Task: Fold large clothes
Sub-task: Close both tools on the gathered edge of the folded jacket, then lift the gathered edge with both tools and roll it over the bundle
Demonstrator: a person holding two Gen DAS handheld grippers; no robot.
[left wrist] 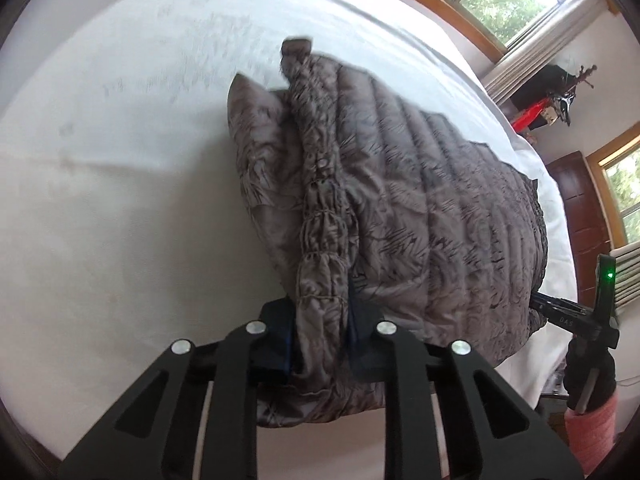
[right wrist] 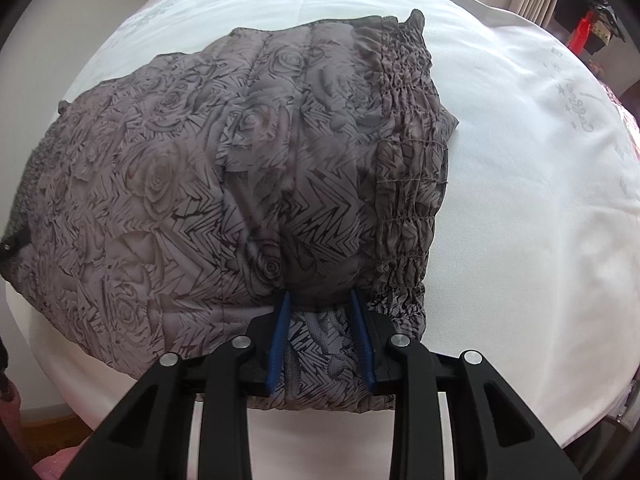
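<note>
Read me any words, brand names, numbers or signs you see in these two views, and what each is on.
"DAS": white letters on the right tool, as seen from the left wrist; anything after them is hidden.
Pale script with stars woven into the white bedsheet: too distorted to read.
Quilted jacket: rose and zigzag print only, no text.
Left tool: no markings visible.

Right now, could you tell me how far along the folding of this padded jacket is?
Partly done: the grey quilted jacket lies doubled into a thick bundle on the white bedsheet. In hand: the left gripper and right gripper both clamp its near edge. Left: probably another fold, then release.
</note>
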